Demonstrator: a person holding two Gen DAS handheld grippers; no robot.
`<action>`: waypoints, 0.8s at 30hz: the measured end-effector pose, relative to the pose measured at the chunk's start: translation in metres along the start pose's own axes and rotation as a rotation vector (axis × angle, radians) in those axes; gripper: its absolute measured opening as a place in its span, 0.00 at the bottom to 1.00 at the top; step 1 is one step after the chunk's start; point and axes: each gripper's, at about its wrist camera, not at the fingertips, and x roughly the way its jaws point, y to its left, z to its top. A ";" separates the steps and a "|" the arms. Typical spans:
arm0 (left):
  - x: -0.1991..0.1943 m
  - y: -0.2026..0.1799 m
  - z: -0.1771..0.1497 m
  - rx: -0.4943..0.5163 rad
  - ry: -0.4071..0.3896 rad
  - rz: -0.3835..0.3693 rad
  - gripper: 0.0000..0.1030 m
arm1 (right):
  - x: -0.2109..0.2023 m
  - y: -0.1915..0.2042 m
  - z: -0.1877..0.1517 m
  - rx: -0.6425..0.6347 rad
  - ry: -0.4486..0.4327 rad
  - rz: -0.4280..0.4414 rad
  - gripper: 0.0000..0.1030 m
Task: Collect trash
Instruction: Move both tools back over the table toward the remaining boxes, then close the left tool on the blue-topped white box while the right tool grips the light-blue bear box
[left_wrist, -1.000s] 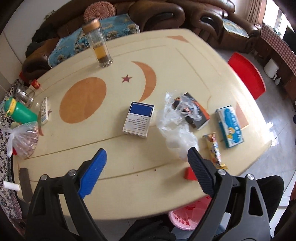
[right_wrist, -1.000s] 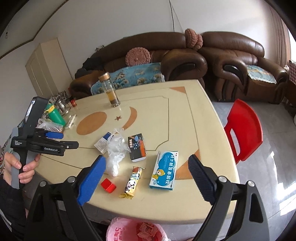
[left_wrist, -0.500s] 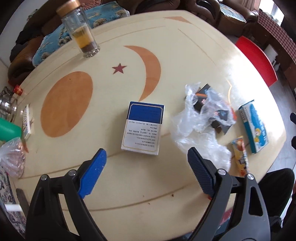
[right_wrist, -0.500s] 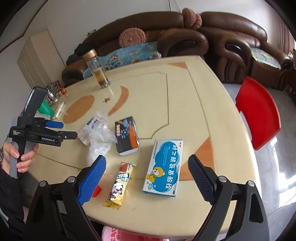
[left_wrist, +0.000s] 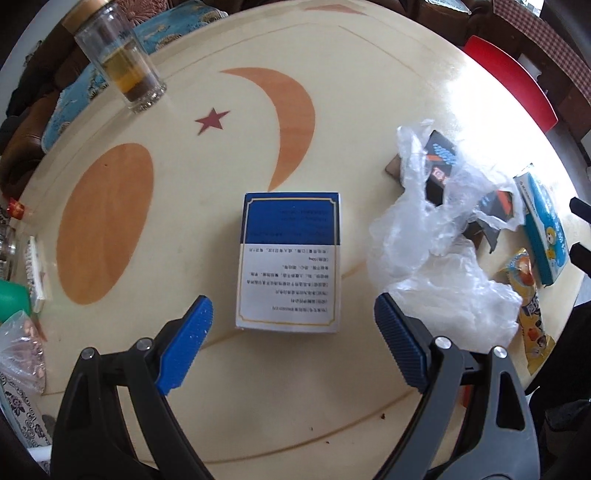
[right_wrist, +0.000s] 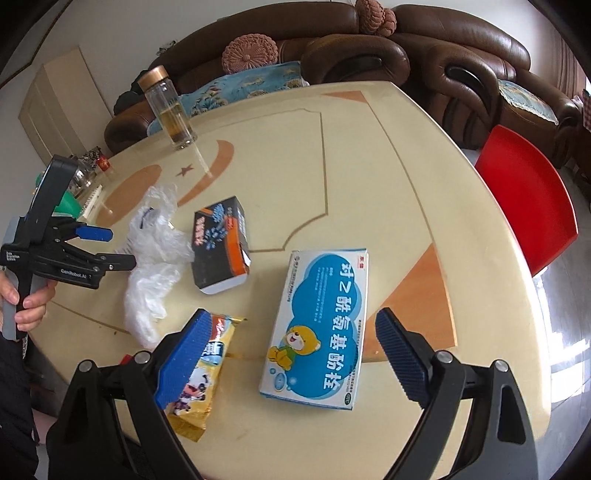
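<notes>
My left gripper (left_wrist: 293, 325) is open, its jaws wide on either side of the near end of a blue-and-white box (left_wrist: 290, 258) lying flat on the table. To its right lie a crumpled clear plastic bag (left_wrist: 439, 266), a black box (left_wrist: 439, 162), a yellow snack wrapper (left_wrist: 530, 295) and a light-blue medicine box (left_wrist: 545, 225). My right gripper (right_wrist: 291, 341) is open just above the light-blue medicine box (right_wrist: 321, 325). The snack wrapper (right_wrist: 199, 376) lies by its left finger. The black box (right_wrist: 221, 243), the plastic bag (right_wrist: 155, 258) and the left gripper (right_wrist: 99, 251) also show there.
A glass bottle of tea (left_wrist: 118, 59) stands at the far side of the cream table (right_wrist: 332, 166). A red chair (right_wrist: 528, 199) stands at the right edge. A green bottle (left_wrist: 11, 299) and a tied bag (left_wrist: 22, 347) sit at the left edge. Brown sofas (right_wrist: 369, 55) stand behind.
Both grippers have moved forward and down over the table. The left now straddles the blue-and-white box; the right has closed in on the light-blue medicine box. Both stayed open.
</notes>
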 end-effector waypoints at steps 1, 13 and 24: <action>0.003 0.002 0.001 -0.003 0.002 -0.001 0.84 | 0.003 -0.001 -0.002 0.005 0.001 -0.008 0.85; 0.027 0.014 0.005 -0.016 0.018 -0.042 0.85 | 0.031 -0.002 -0.009 -0.029 0.034 -0.086 0.85; 0.038 0.027 0.009 -0.014 -0.029 -0.079 0.85 | 0.041 0.007 -0.017 -0.110 -0.009 -0.175 0.84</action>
